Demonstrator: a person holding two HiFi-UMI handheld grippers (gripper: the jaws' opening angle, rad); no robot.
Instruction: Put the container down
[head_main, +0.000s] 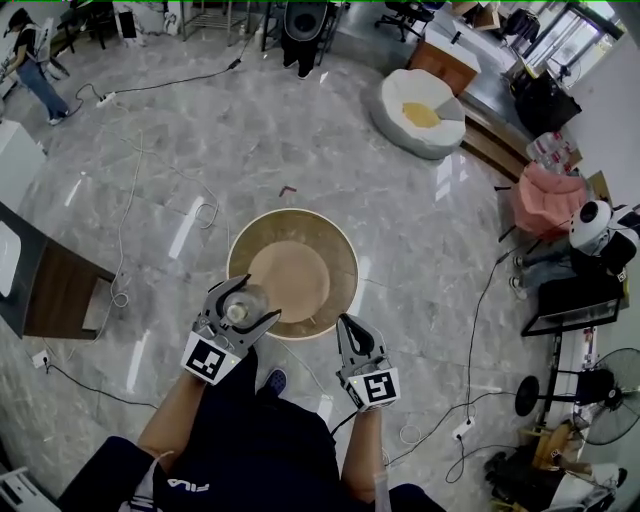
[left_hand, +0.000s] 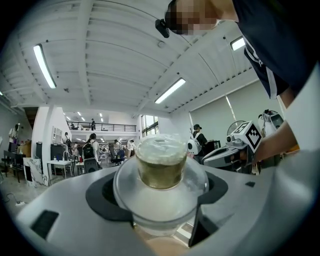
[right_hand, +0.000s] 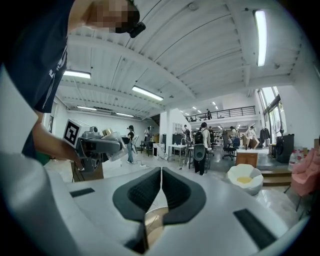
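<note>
Left tongs (head_main: 244, 304) clamped on clear lidded container (left_hand: 161, 172), poised over round wooden surface (head_main: 335, 262), likely for set-down. Right tongs (right_hand: 161, 196) pressed together, empty.

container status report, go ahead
Left claw shut on container, held up at round table near edge. Right claw shut, empty. Table top bare, nothing in the way.
</note>
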